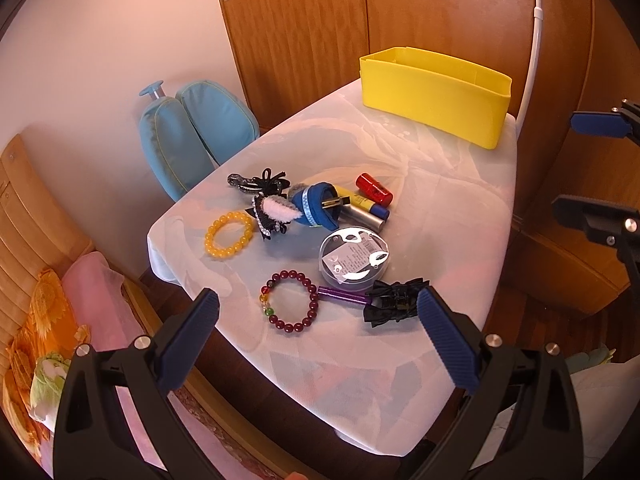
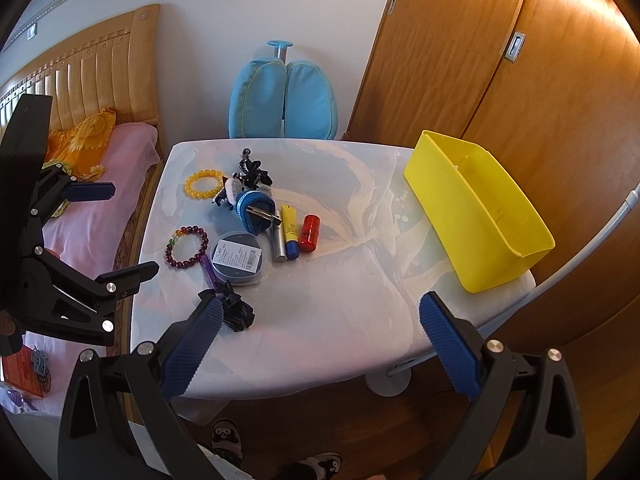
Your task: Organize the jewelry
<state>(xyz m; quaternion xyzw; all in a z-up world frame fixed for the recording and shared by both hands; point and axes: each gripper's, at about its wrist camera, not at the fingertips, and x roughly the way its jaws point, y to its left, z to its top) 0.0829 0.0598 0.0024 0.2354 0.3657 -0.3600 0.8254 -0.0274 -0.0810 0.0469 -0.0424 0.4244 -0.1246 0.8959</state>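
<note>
My table [image 2: 320, 300], draped in a pale sheer cloth, fills most of both views. On it at about two o'clock in my right wrist view stands the yellow bin [image 2: 480, 216], open-topped and with nothing visible inside, well apart from the clutter. I hold my right gripper [image 2: 320, 344] above the near edge with its jaws spread wide and nothing between them; my left gripper [image 1: 318, 336] hovers over the near left corner, likewise spread and empty. The jewelry sits in a loose cluster at about eleven o'clock from my right gripper. Largest there is the round clear case [image 1: 354, 258], lying flat with a label on top. At twelve o'clock from it lies the blue pouch [image 1: 318, 206], with a fluffy white hair clip [image 1: 276, 208] touching its nine o'clock side. At three o'clock from the pouch lie a yellow tube [image 2: 290, 226], a silver tube [image 2: 279, 246] and a red cylinder [image 2: 310, 233], side by side. The black bow clip [image 1: 394, 300] lies nearest me, just beside my left gripper's right finger. The dark red bead bracelet [image 1: 290, 302] lies at seven o'clock of the case, a purple tube [image 1: 344, 296] touching it. The yellow bead bracelet [image 1: 228, 234] lies at nine o'clock of the cluster.
</note>
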